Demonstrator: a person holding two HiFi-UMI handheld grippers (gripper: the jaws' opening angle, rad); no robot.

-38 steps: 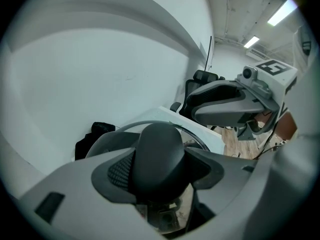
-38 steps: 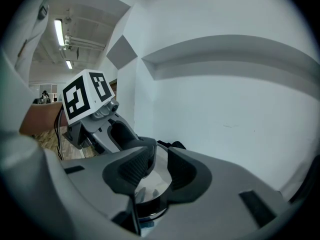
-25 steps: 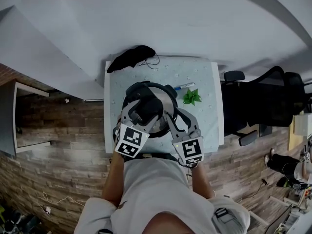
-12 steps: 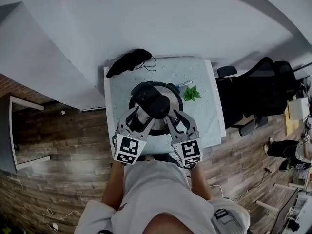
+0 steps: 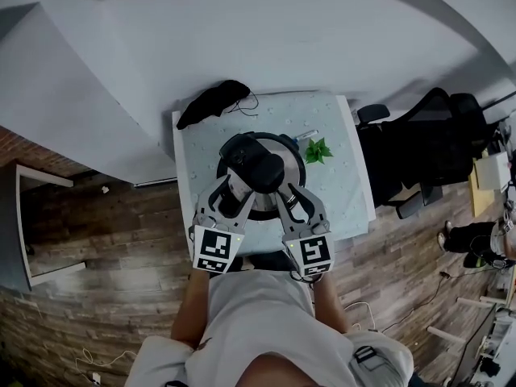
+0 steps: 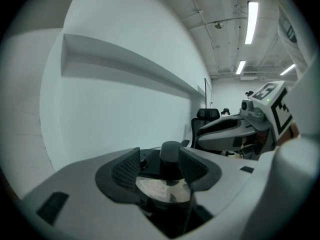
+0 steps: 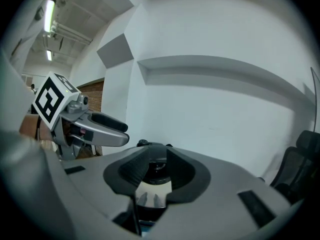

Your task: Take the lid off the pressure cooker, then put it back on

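Note:
A steel pressure cooker (image 5: 284, 158) stands mid-table with its lid on; the lid (image 6: 160, 190) carries a black top handle (image 5: 251, 164) and a black knob (image 6: 170, 154). Both grippers reach its near side. My left gripper (image 5: 231, 192) (image 6: 159, 171) is closing, pads either side of the lid's near-left part and knob, with a gap still showing beside one pad. My right gripper (image 5: 284, 193) (image 7: 154, 176) is shut on a black fitting of the lid (image 7: 156, 170) at the near right. What lies under the jaws is hidden.
On the pale table (image 5: 334, 200) a small green plant (image 5: 317, 151) and a pen (image 5: 306, 138) lie right of the cooker, and a black cloth (image 5: 211, 101) lies at the far left corner. A white wall runs behind. Black office chairs (image 5: 419, 151) stand to the right.
The left jaws, spread wide around the lid a second ago, have narrowed onto it. Both grippers shifted slightly inward along the cooker's near side.

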